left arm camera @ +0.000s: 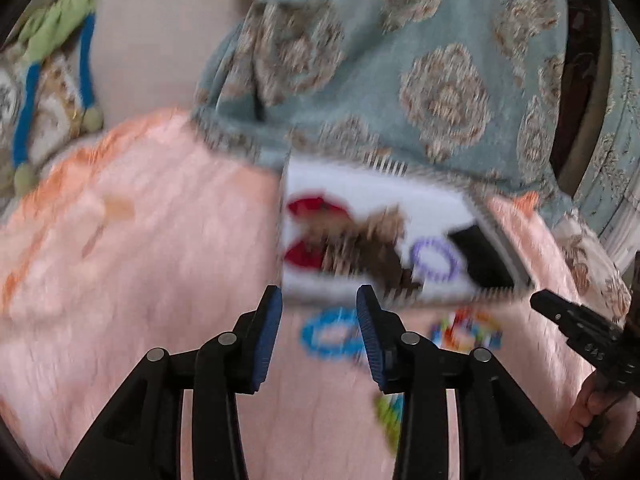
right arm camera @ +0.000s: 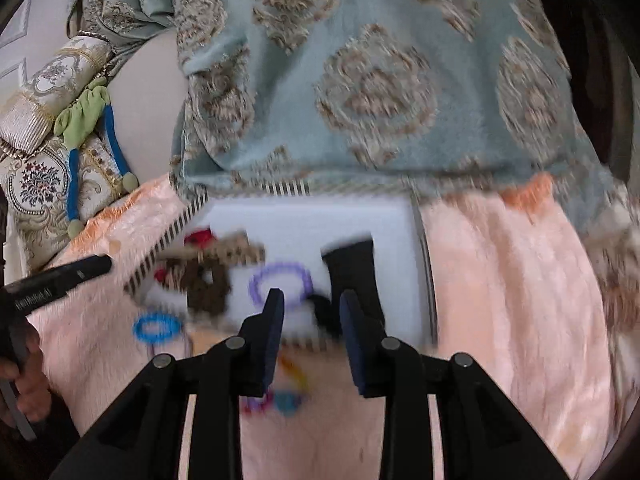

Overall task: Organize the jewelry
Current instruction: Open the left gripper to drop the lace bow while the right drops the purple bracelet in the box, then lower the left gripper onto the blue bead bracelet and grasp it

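Note:
A white box (left arm camera: 360,184) (right arm camera: 304,220) lies on the pink blanket and holds red, brown, purple (left arm camera: 434,258) (right arm camera: 280,282) and black (left arm camera: 484,256) (right arm camera: 354,272) pieces. A blue ring (left arm camera: 332,334) (right arm camera: 158,328) and a multicoloured bracelet (left arm camera: 466,330) (right arm camera: 280,394) lie on the blanket in front of the box. My left gripper (left arm camera: 320,312) is open and empty, just above the blue ring. My right gripper (right arm camera: 312,308) is open and empty over the box's near edge, by the purple ring. Both views are blurred.
A pink fluffy blanket (left arm camera: 140,260) (right arm camera: 500,280) covers the surface. A pale blue patterned cushion (left arm camera: 400,60) (right arm camera: 360,80) stands behind the box. A green and blue cord (left arm camera: 84,56) (right arm camera: 108,132) hangs at the left. A green item (left arm camera: 388,412) lies near my left fingers.

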A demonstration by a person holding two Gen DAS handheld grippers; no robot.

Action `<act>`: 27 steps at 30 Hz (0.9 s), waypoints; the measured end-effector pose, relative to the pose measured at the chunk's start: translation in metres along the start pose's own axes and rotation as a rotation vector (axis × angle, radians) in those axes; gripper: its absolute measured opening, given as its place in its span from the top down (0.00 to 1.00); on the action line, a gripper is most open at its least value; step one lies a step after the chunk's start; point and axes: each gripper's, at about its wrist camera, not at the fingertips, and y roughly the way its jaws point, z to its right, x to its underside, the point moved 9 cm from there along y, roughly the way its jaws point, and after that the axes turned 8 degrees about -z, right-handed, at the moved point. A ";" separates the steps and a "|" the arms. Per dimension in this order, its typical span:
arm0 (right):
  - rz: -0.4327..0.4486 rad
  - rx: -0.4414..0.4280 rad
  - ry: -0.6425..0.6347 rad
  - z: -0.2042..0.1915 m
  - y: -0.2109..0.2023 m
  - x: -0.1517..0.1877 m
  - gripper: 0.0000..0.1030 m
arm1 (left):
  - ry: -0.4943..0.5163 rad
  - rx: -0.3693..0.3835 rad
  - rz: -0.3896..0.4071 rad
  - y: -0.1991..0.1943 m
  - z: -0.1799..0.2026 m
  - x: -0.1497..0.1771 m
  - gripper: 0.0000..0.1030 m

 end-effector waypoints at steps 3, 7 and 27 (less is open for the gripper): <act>-0.131 0.052 0.082 0.018 0.019 0.039 0.71 | 0.027 0.041 -0.052 0.007 0.011 0.014 0.79; -0.176 0.019 0.154 0.029 0.028 0.052 0.71 | 0.112 0.027 -0.091 0.022 0.031 0.020 0.79; -0.168 0.015 0.150 0.027 0.033 0.053 0.66 | 0.282 -0.041 -0.134 0.064 0.058 0.024 1.00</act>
